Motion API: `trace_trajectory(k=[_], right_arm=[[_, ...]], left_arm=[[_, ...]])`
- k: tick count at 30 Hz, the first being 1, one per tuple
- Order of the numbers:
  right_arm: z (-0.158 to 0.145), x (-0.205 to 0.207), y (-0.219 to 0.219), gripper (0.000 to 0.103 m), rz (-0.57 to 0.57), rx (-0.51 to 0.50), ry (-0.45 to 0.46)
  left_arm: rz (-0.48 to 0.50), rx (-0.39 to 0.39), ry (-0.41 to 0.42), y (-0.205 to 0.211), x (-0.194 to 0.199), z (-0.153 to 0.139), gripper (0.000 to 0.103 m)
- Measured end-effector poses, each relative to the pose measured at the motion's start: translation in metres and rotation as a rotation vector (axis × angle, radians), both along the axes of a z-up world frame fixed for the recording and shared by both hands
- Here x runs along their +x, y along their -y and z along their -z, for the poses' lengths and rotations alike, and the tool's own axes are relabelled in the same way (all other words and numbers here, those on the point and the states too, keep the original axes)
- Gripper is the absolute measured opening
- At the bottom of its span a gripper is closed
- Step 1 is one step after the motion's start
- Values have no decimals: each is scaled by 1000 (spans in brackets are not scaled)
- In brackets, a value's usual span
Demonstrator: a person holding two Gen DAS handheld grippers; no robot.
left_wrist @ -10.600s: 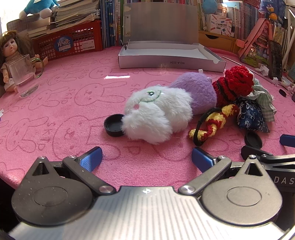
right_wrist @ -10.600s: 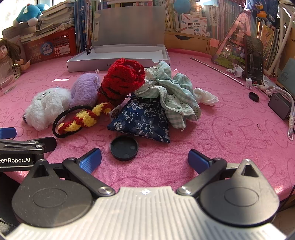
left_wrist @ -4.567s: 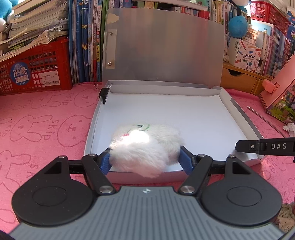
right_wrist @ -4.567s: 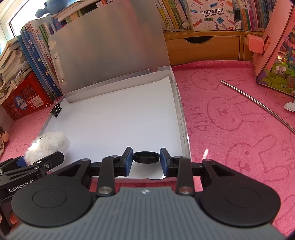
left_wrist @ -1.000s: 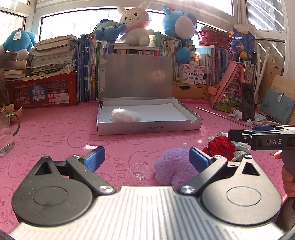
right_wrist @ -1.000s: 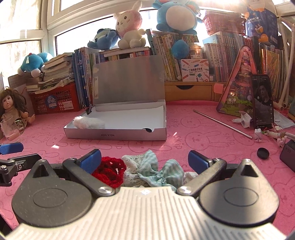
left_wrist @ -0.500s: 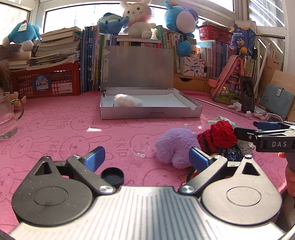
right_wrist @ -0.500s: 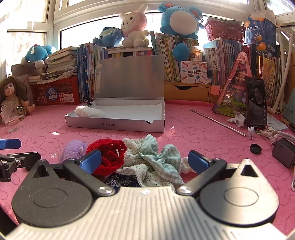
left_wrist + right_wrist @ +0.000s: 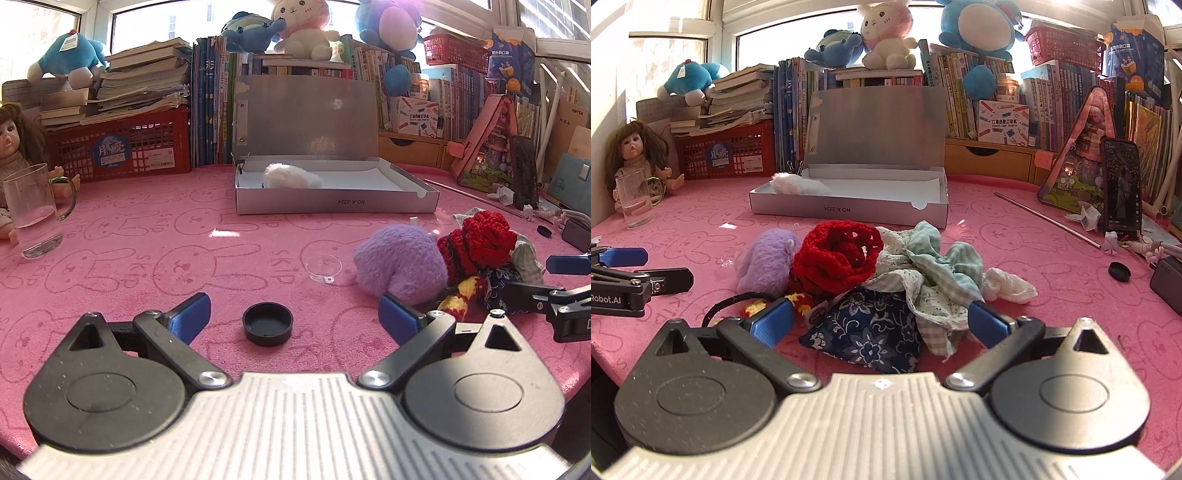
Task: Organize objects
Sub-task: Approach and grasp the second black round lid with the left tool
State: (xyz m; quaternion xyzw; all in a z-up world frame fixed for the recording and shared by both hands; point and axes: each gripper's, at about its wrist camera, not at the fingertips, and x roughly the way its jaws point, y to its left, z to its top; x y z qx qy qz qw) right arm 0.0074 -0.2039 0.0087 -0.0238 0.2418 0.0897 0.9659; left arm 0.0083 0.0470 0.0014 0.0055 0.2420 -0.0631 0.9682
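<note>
— Box (image 9: pixel 334 201) first: where is it, and what's inside?

— Open at the back of the pink mat (image 9: pixel 147 243), with the white plush (image 9: pixel 291 176) lying in its left end.

— And the rest?

— Black cap (image 9: pixel 267 324) lies between the left gripper's (image 9: pixel 294 314) wide-open, empty fingers. Purple plush (image 9: pixel 768 260), red crochet piece (image 9: pixel 838 253) and floral pouch (image 9: pixel 871 328) sit heaped before the right gripper (image 9: pixel 881 323), likewise spread and holding nothing.
</note>
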Motion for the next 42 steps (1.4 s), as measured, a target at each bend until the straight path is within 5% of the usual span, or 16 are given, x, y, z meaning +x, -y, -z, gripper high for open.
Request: trace_trajectory(k=[11,36,42], right_arm=[[24,9,-6,103,37,-5,-105],[24,7,-11,103,56,-1,-95],[17,-3,-18,96,19,31,-74]], left_arm=[[-37,-1,-66,-6,9,18,99],[-72,44,-68,0,14,22,103],[-67,42,-81,-1,16,22,103]])
